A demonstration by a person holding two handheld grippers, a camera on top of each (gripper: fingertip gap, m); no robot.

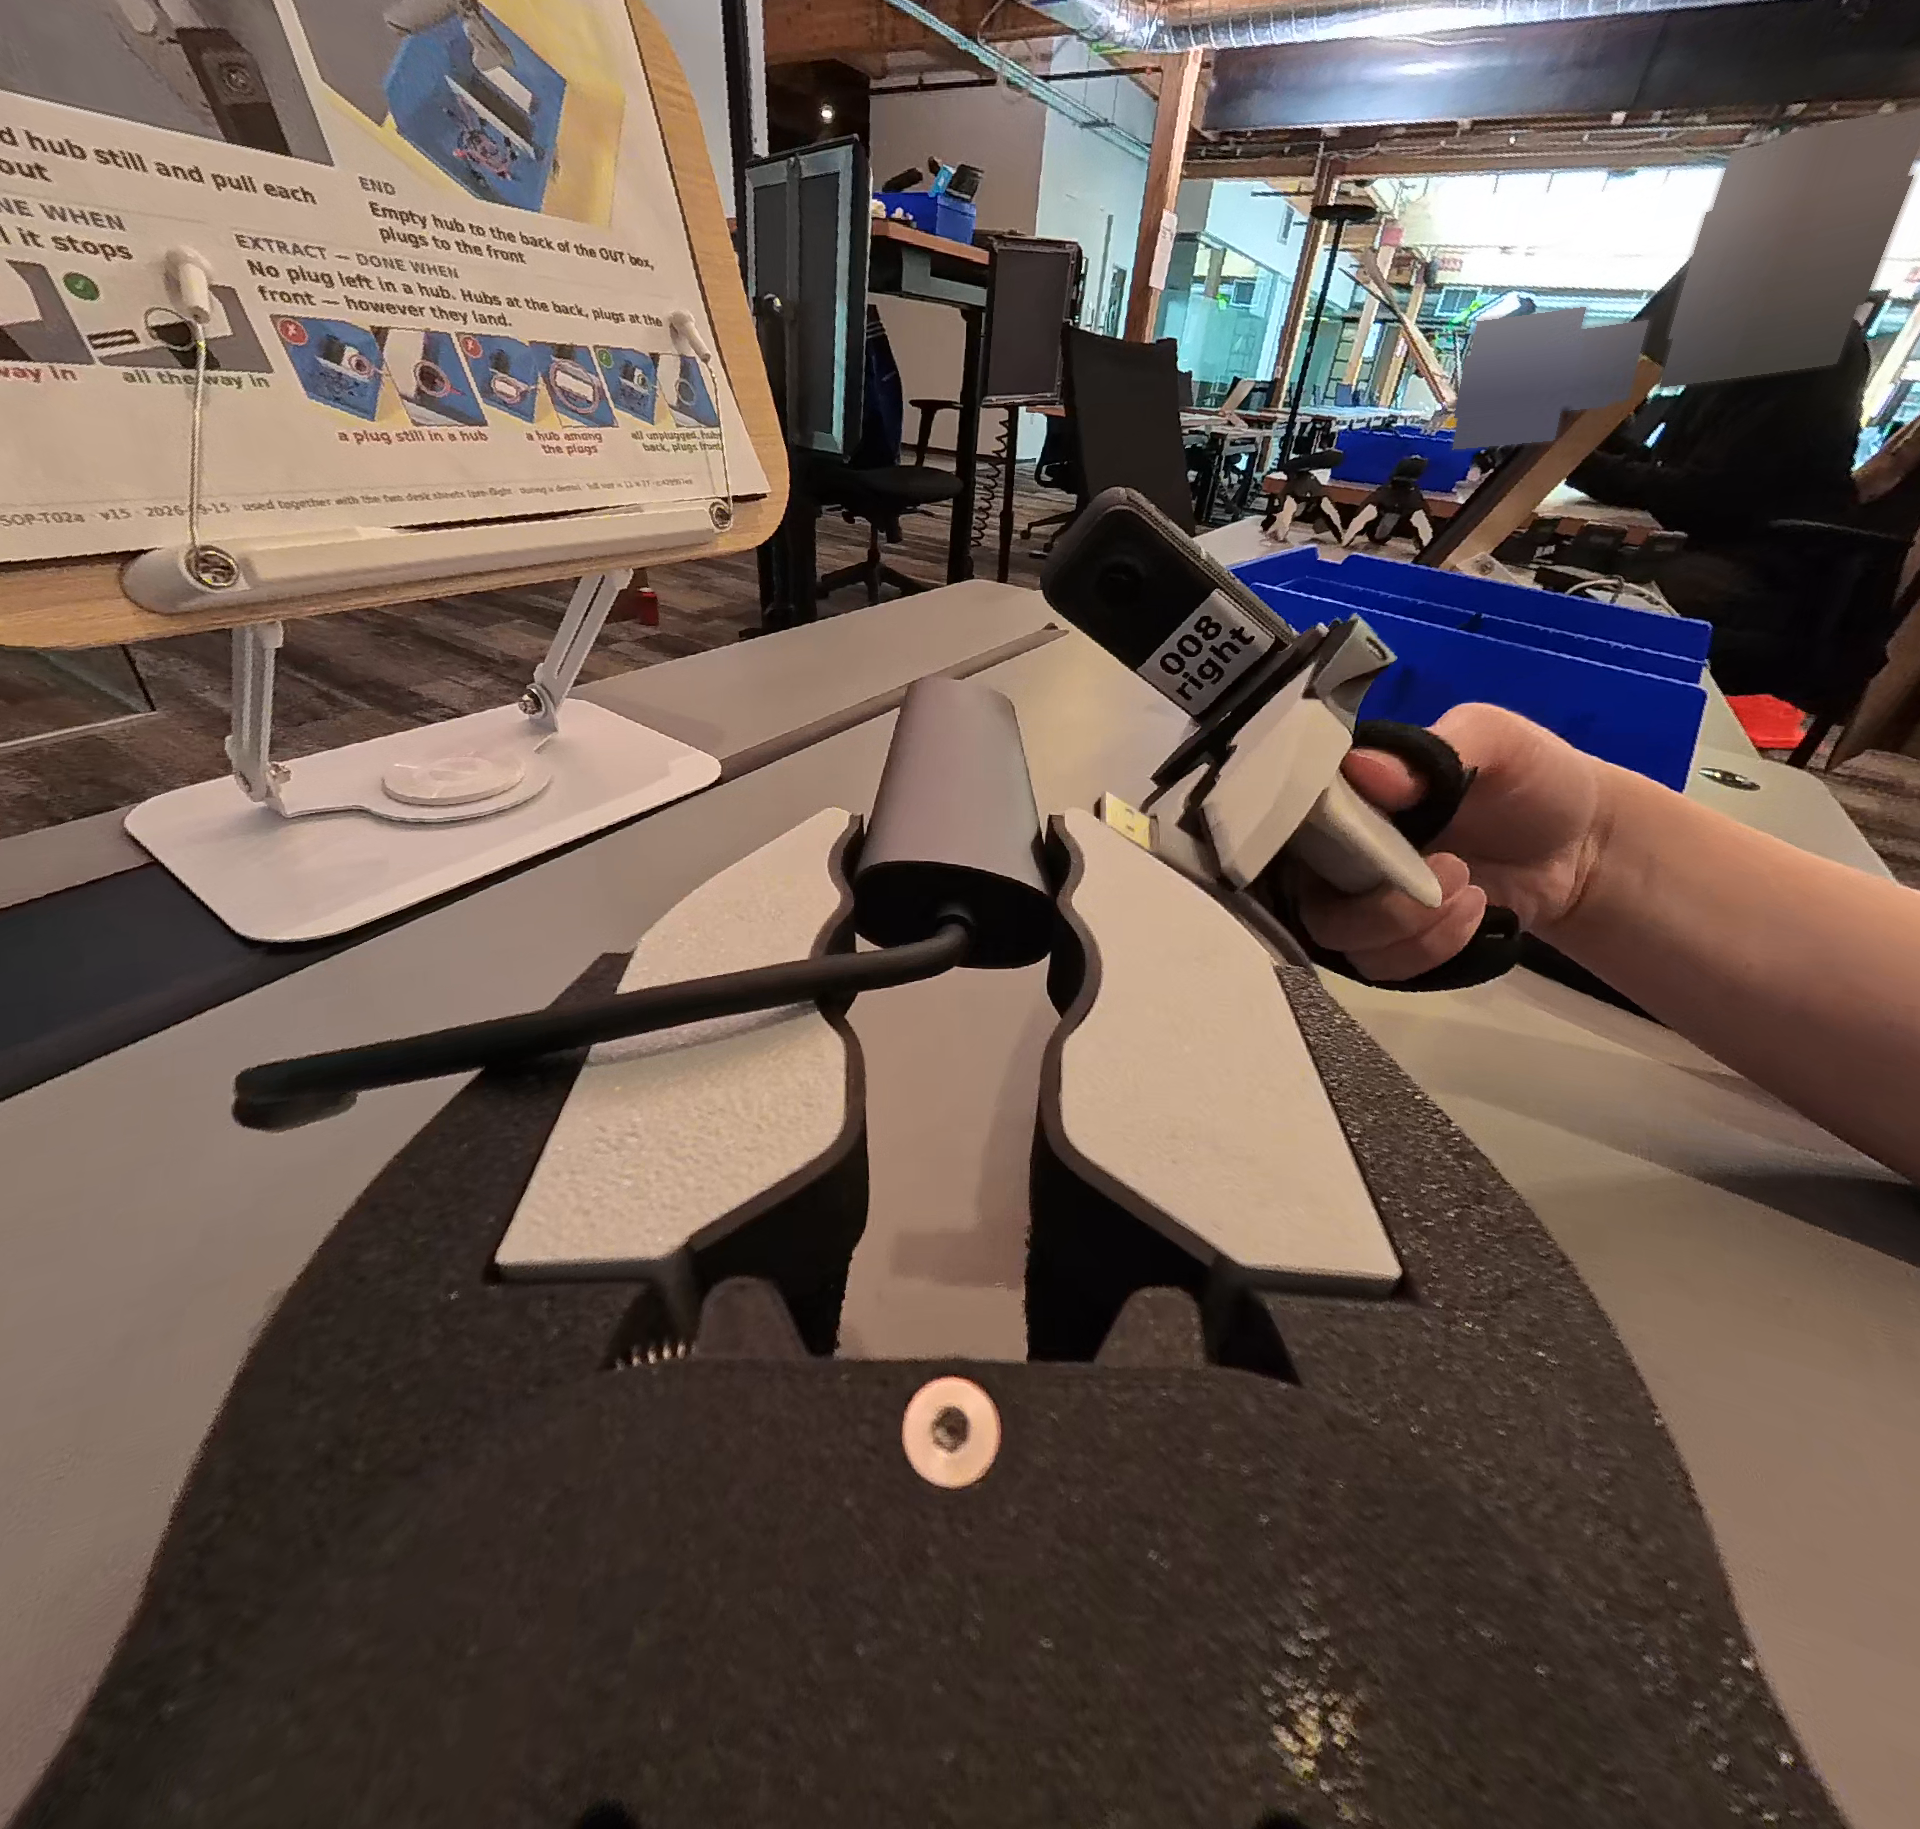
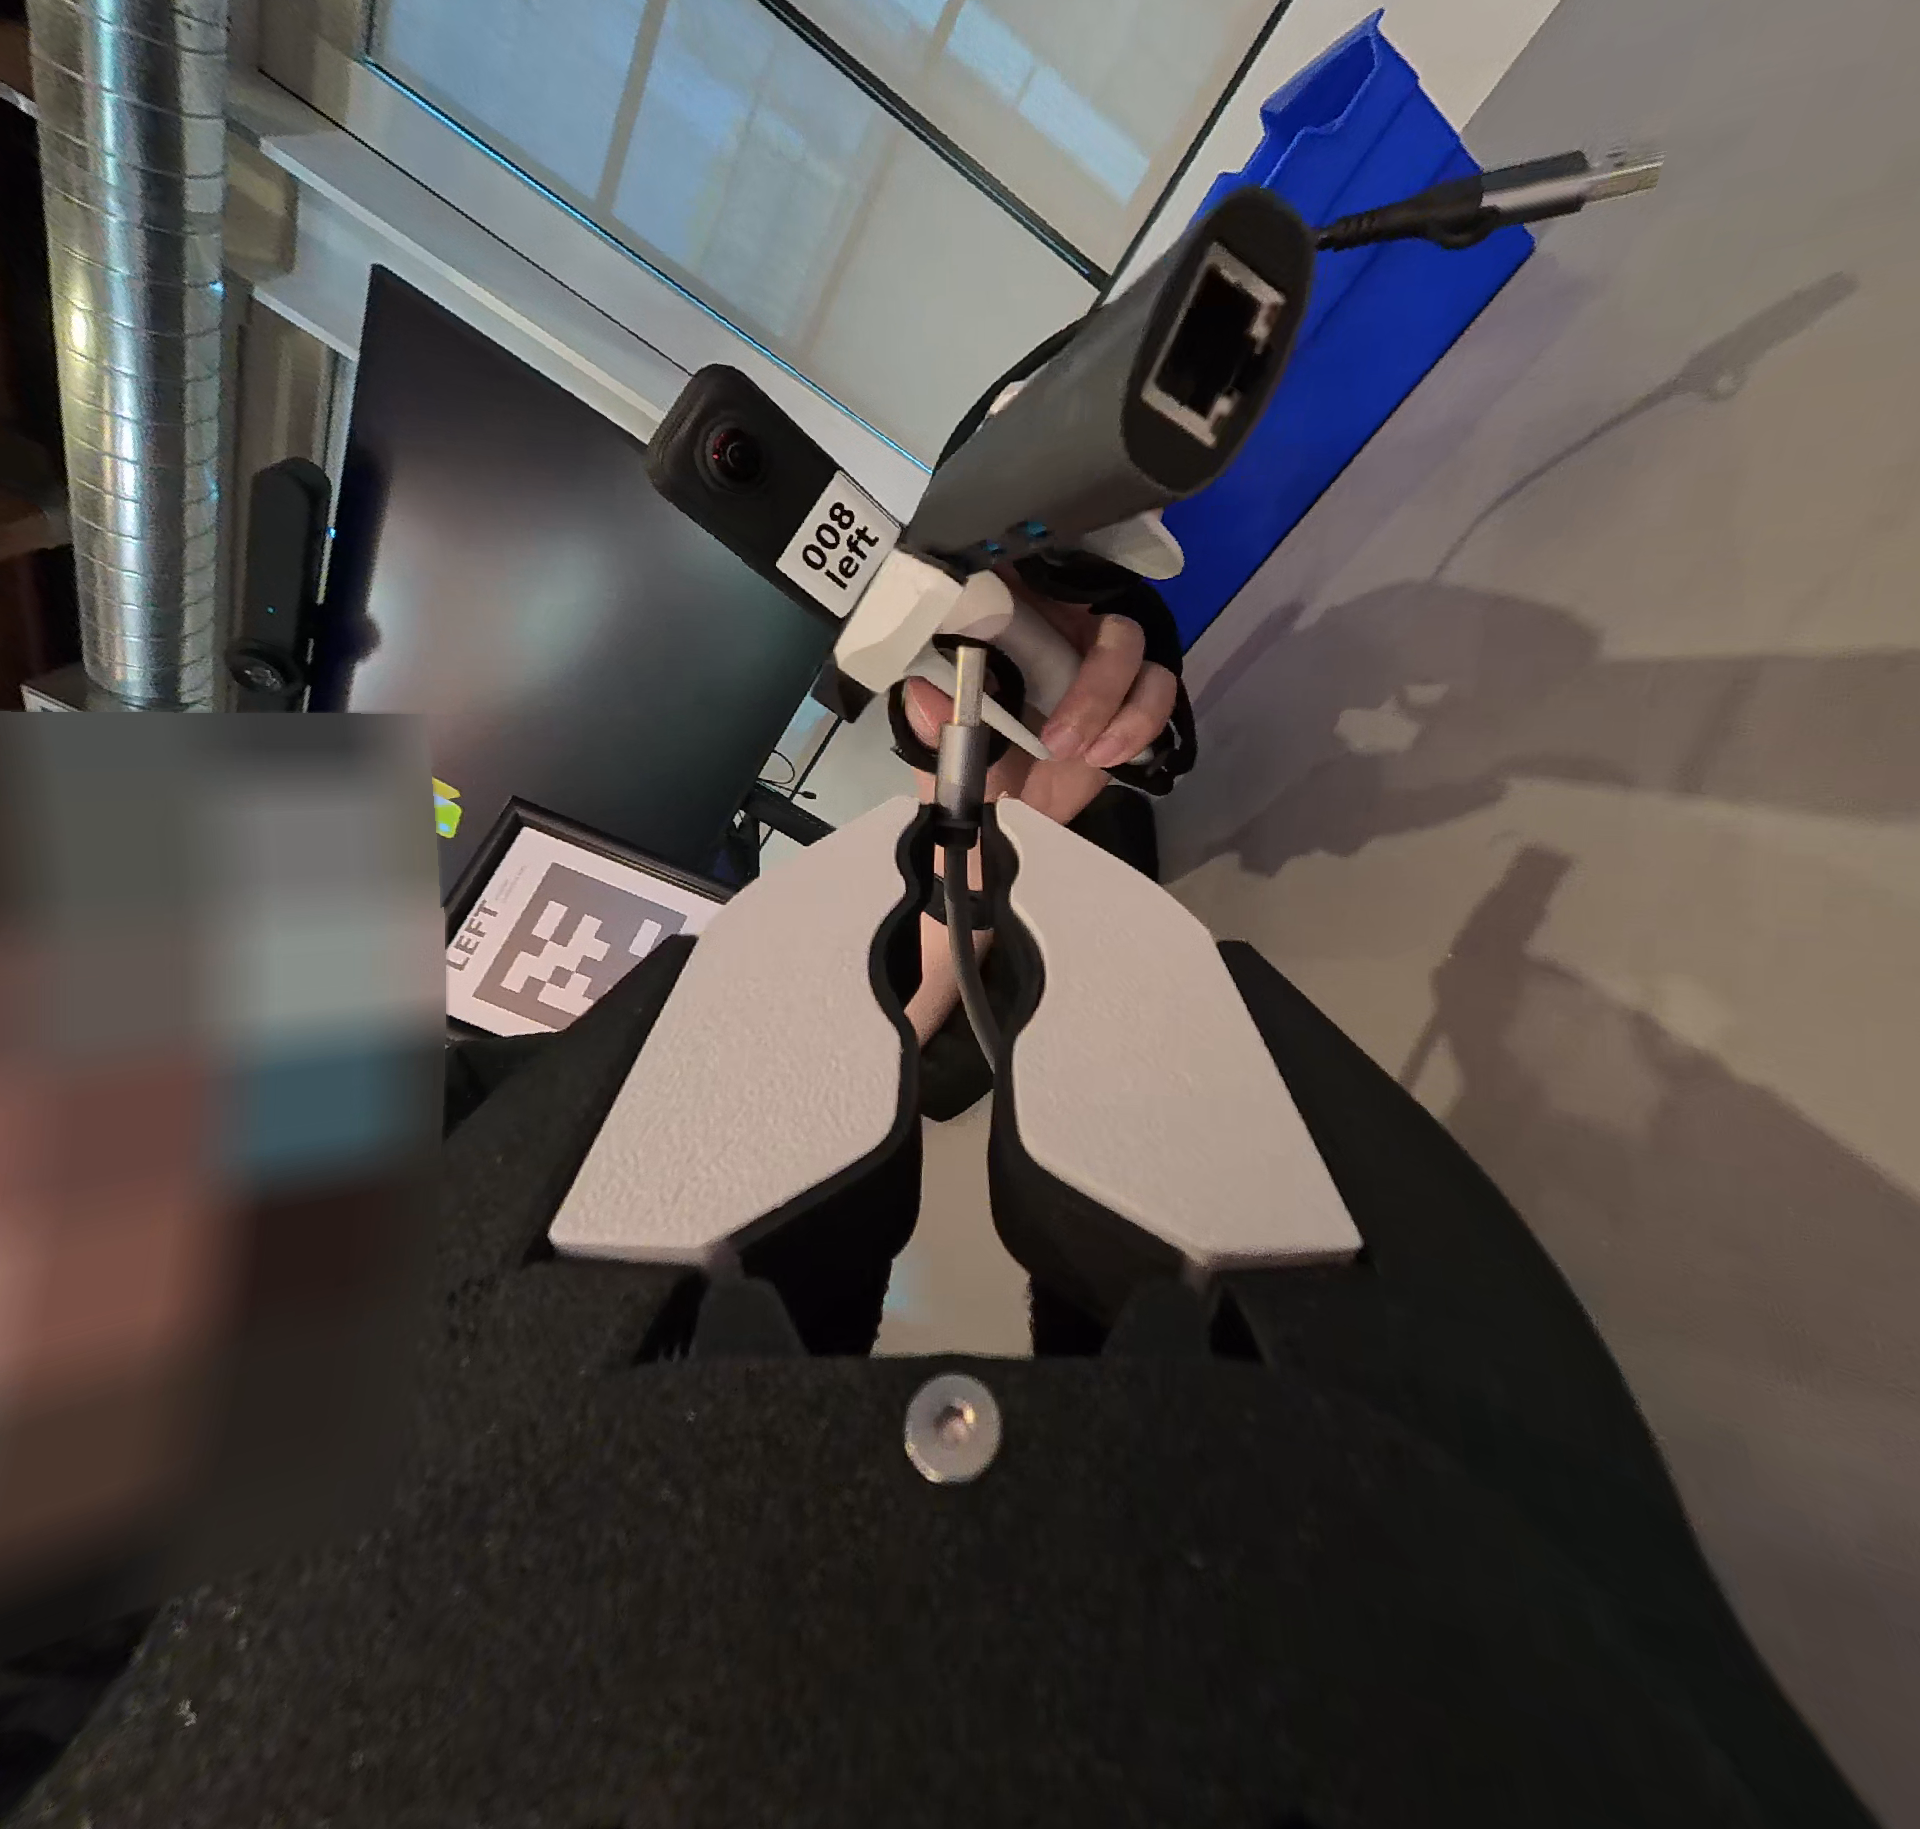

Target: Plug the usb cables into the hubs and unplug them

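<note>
One grey hub [image 1: 951,813] sits in my left claw [image 1: 951,844]. USB plugs count two: one nipped in my right claw [image 2: 958,823] just beside the hub, one [image 2: 1558,187] on the hub's own lead, beyond it. Blue bins behind the hub: at least two [image 1: 1475,657]. One instruction board on a stand [image 1: 343,252], left of the hub. Two claws, two hands.

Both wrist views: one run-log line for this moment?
left tongs: shut on grey USB hub | right tongs: shut on USB cable plug | plug: near hub, not inserted
</note>
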